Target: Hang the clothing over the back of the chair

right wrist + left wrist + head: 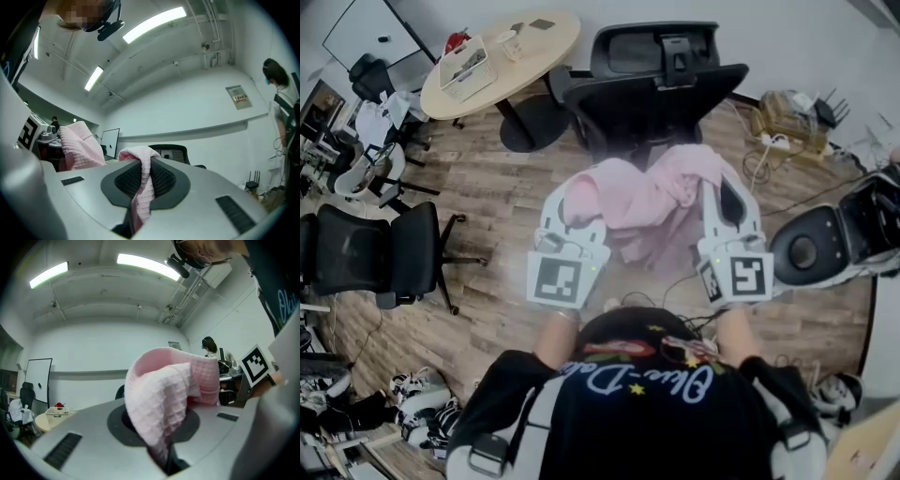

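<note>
Nearest to us is our own black T-shirt [628,412], and just past it, on the near side of the black high-backed office chair [656,89], we hold both tools up at much the same height. The left gripper [570,202] has its jaws closed on a thick, folded bunch of the pink waffle-knit garment [642,202], while the right gripper [727,197] has its jaws pinched on a far thinner fold of the same cloth. The garment hangs in the air between the two, in front of the chair and, as far as we can tell, clear of it, with its middle sagging in a loose heap below the jaws. We judge the thin pinch on the right to be the weak point: if the cloth drags across the chair's back, that fold could pull out and one side would drop. The sagging middle could also snag on the headrest [675,45] or land on the seat, so the garment bunches up instead of draping over the back. A push from us could shift the chair away, if it rolls. The cables [759,164] on the floor to the right of the chair could catch our feet as we step in
</note>
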Tool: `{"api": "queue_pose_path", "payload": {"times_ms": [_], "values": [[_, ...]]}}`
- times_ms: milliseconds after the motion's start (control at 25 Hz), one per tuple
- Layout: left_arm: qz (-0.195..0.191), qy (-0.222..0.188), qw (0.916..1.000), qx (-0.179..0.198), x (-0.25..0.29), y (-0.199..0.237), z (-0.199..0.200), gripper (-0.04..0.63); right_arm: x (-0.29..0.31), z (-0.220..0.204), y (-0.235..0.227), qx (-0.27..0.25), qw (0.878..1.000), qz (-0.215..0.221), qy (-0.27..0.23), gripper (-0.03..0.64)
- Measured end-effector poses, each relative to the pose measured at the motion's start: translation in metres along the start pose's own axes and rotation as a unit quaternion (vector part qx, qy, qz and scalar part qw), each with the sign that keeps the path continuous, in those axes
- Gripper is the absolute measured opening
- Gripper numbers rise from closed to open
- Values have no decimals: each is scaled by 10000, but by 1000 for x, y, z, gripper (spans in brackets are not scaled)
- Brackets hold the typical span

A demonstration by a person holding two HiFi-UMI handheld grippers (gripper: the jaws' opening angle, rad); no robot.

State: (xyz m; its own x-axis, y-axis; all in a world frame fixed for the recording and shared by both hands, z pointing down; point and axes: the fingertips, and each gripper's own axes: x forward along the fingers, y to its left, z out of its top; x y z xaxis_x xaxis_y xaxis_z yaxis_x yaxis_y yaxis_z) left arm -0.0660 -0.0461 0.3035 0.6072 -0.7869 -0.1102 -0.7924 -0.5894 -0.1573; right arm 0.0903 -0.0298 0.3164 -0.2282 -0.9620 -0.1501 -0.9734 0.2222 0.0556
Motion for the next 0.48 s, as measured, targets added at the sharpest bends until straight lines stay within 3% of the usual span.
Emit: {"api": "queue_pose_path", "payload": {"times_ms": [480], "values": [[26,-38,10000,25,4,1,3,50,3,-2,-7,-133,9999,-31,41,25]]}}
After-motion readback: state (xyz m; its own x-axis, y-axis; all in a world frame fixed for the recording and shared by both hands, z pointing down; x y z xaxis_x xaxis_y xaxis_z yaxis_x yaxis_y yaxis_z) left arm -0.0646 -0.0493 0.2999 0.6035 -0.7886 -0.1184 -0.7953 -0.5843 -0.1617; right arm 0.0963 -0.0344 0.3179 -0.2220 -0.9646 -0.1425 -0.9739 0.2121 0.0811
